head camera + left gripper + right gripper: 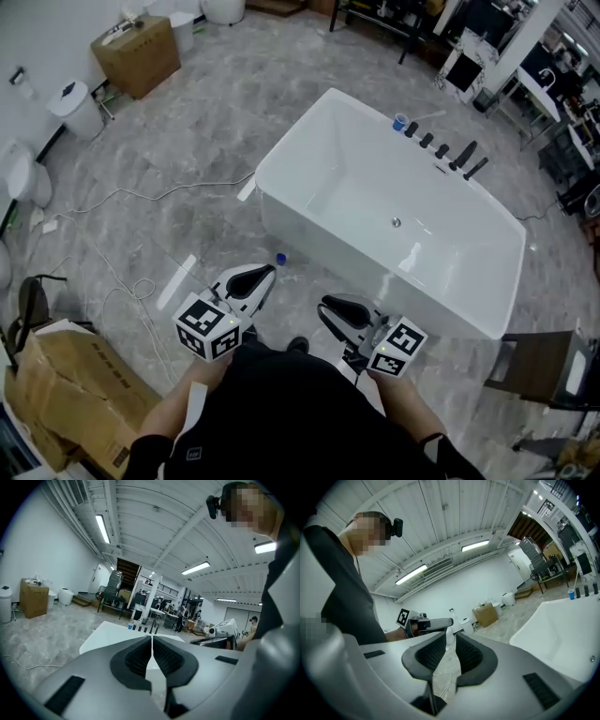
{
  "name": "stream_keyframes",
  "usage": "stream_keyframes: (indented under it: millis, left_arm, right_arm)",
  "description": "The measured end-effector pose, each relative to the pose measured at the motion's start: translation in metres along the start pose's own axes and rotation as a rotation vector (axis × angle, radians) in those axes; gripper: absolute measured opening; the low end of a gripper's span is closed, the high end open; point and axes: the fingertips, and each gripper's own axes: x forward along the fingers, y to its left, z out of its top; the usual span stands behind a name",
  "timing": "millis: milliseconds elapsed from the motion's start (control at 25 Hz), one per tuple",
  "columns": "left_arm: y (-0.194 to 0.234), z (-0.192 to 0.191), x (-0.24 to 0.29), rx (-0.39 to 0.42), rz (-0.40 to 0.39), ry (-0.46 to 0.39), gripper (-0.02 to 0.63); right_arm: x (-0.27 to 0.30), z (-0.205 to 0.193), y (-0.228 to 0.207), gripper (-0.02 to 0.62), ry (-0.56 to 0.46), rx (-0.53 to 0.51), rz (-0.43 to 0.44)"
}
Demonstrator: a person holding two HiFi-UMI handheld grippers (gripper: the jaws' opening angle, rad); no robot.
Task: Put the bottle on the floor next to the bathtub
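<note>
The bottle [280, 259] (little more than a blue cap shows from above) sits on the floor [187, 150] just beside the near wall of the bathtub [292, 133], with nothing touching it. Just this side of it hangs the left gripper [268, 273], its fingers [136, 656] pressed together on nothing. The right gripper [330, 307] is close by, its fingers [468, 653] a narrow slit apart, and only floor is visible through the gap. By the look of it, the placing step is done and the bottle has been let go. What remains is to draw both hands clear without knocking the bottle.
</note>
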Motion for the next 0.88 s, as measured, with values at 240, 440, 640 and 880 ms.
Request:
stream_keyframes:
  millis: [240,440,640,880]
  left_arm:
    - [-0.019,0.024,0.0,0.034,-0.044,0.012,0.023]
    - [-0.017,0.038,-0.009,0.061,-0.054,-0.004,0.023]
    - [-0.008,0.066,-0.027,0.075,-0.033,-0.052,0.023]
    - [-0.021,0.097,-0.052,0.153,-0.072,-0.097,0.023]
  right_arm:
    - [-0.01,0.022,0.003,0.077,0.0,-0.045,-0.049]
    - [-0.017,0.047,0.007,0.072,-0.064,-0.068,-0.111]
    - [-0.004,0.078,0.007,0.06,-0.177,-0.049,-0.166]
    - [0.026,0.108,0.038,0.046,-0.229,-0.094,-0.114]
